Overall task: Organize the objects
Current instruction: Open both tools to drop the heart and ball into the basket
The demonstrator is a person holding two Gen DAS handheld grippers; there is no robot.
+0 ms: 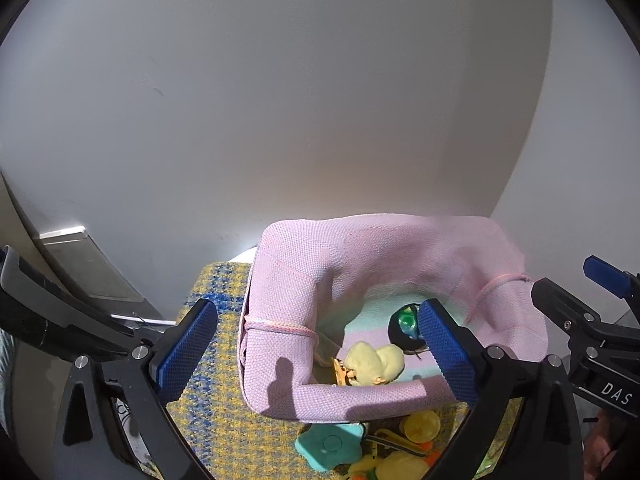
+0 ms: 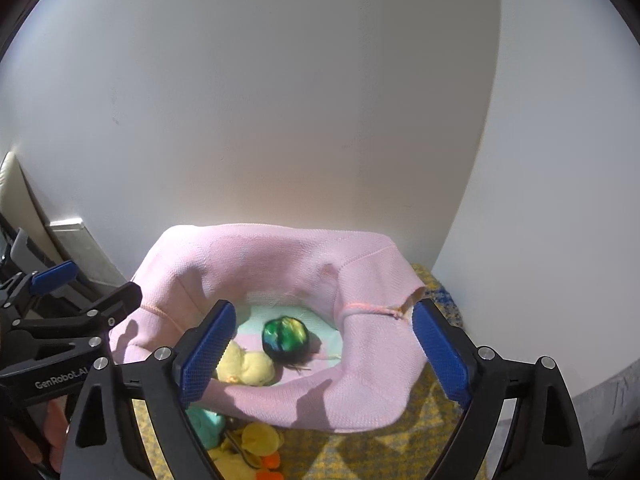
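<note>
A soft pink fabric basket (image 1: 280,360) (image 2: 360,392) stands on a yellow and blue woven mat against a white wall. Inside lie a pale yellow plush toy (image 1: 374,362) (image 2: 248,368) and a shiny green and black object (image 1: 406,326) (image 2: 286,336). My left gripper (image 1: 318,350) is open and empty, its fingers straddling the basket's left part. My right gripper (image 2: 322,350) is open and empty, spanning the basket's right part. Loose toys lie before the basket: a teal star shape (image 1: 328,446) (image 2: 206,424) and yellow pieces (image 1: 422,426) (image 2: 260,438).
The woven mat (image 1: 212,420) (image 2: 360,456) covers the surface under the basket. A white wall (image 1: 280,120) rises right behind it. A metal-edged fixture (image 1: 92,268) sits at the left. The other gripper shows at each view's side (image 1: 592,320) (image 2: 60,320).
</note>
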